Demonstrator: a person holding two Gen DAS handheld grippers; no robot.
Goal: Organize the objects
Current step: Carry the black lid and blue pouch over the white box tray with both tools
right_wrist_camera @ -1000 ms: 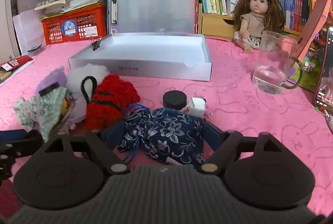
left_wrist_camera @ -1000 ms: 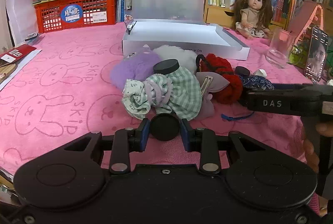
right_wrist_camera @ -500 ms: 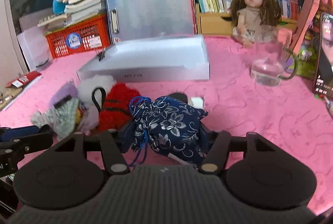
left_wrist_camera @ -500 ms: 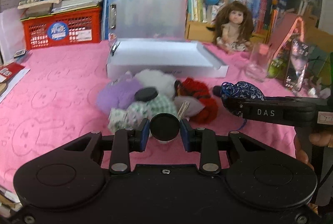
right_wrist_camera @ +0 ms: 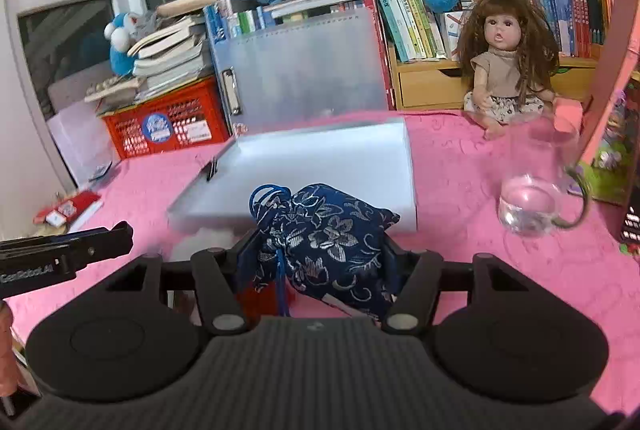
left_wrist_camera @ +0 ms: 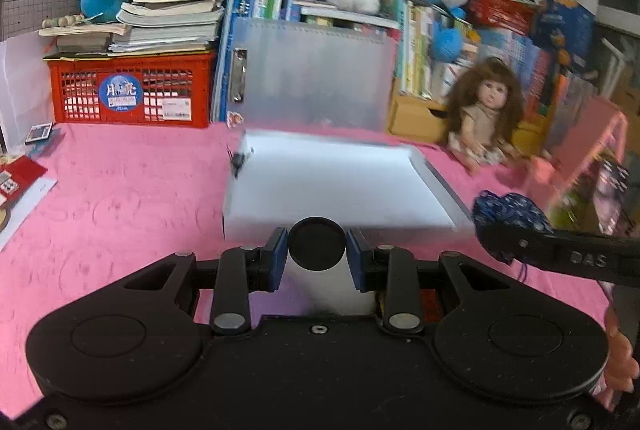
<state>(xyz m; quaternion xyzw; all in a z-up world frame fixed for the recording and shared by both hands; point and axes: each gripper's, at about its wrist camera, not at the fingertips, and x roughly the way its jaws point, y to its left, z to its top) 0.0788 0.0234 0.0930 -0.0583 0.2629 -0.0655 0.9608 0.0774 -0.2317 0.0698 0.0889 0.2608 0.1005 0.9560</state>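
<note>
Pinching a small black round cap (left_wrist_camera: 317,249) between its blue pads (left_wrist_camera: 278,259), the left gripper (left_wrist_camera: 317,254) is held up just in front of the near edge of the white shallow box (left_wrist_camera: 332,190), which is lying on the pink cloth (left_wrist_camera: 120,198). The cap is squeezed from both sides, so those fingers are closed on it and it's off the table.

Over on the other side, a dark blue flowered drawstring pouch (right_wrist_camera: 324,242) is clamped in the right gripper (right_wrist_camera: 320,262), its jaws pressed into the fabric on both sides. The pouch is carried in front of the box's near edge (right_wrist_camera: 320,166), with its blue cord loop (right_wrist_camera: 266,194) sticking up on the left. From the left wrist view, the same pouch (left_wrist_camera: 510,216) is seen poking out past the black finger of the right gripper (left_wrist_camera: 560,256), off to the right of the box.

A black binder clip (left_wrist_camera: 239,161) is fixed on the box's left wall. The inside of the box looks blurred, so not much else can be made out there.

Around it: a glass mug (right_wrist_camera: 532,186) is set well to the right of the box, a doll (right_wrist_camera: 506,62) is seated behind it against the books, and a red crate (left_wrist_camera: 132,92) stacked with books is parked at the back left. A bit of red fluff (right_wrist_camera: 258,300) and white fluff (right_wrist_camera: 208,236) is glimpsed under the right gripper.
</note>
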